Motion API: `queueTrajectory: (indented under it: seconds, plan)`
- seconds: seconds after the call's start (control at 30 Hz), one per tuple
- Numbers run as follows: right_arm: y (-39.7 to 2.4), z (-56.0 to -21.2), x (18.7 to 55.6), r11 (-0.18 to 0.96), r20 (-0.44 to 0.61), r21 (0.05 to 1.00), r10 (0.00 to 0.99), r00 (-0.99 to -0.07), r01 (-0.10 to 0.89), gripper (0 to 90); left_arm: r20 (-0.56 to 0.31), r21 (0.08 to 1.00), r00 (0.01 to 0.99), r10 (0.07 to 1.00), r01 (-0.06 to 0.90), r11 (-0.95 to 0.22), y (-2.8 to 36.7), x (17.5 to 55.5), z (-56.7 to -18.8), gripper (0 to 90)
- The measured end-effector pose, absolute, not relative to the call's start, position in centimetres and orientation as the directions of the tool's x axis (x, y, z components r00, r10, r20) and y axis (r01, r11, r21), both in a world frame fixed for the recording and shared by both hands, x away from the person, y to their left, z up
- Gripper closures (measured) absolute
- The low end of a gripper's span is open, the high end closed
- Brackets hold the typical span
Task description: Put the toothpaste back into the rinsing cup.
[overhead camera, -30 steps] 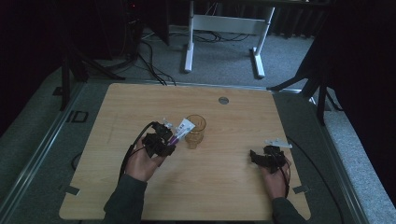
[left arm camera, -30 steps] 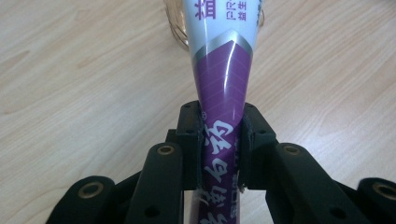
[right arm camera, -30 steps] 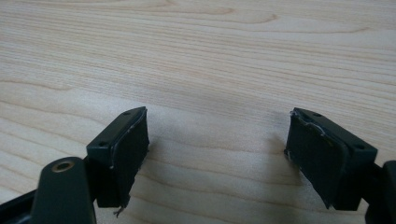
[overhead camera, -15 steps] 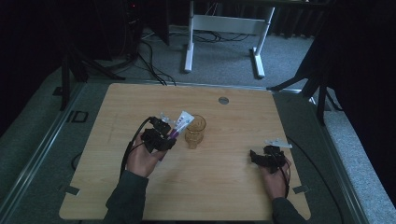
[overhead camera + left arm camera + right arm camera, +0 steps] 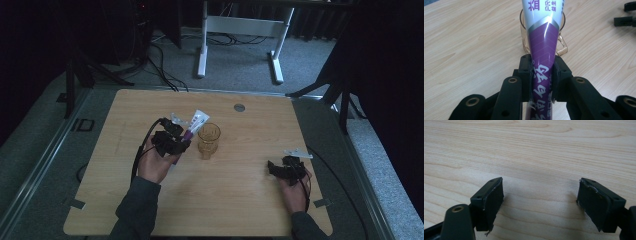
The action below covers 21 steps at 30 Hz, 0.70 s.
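Left gripper (image 5: 541, 75) clenches a purple-and-white toothpaste tube (image 5: 543, 47), angled over the amber glass mug (image 5: 208, 140) at mid-counter (image 5: 250, 200). Right gripper (image 5: 540, 200) rests released, well apart at near right.

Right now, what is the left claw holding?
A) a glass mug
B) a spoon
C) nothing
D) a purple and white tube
D: the left claw is shut on the tube, whose far end points at the mug standing on the table.
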State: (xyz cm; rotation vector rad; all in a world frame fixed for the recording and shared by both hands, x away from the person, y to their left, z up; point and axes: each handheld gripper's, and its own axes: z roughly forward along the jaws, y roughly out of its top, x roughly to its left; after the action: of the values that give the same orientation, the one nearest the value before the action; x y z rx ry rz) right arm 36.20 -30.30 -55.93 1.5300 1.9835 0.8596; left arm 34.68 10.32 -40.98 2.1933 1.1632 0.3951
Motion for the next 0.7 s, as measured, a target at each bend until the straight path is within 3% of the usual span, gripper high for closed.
queueTrajectory:
  seconds: [0.7]
  plan:
    - [-30.3, -55.9, 36.2, 0.175, -0.002, 0.731, 0.967, -0.254, 0.66, 20.8, -0.005, 0.715, 0.592, 0.806, 0.566, -0.411, 10.6, 36.1, -40.6, 73.3]
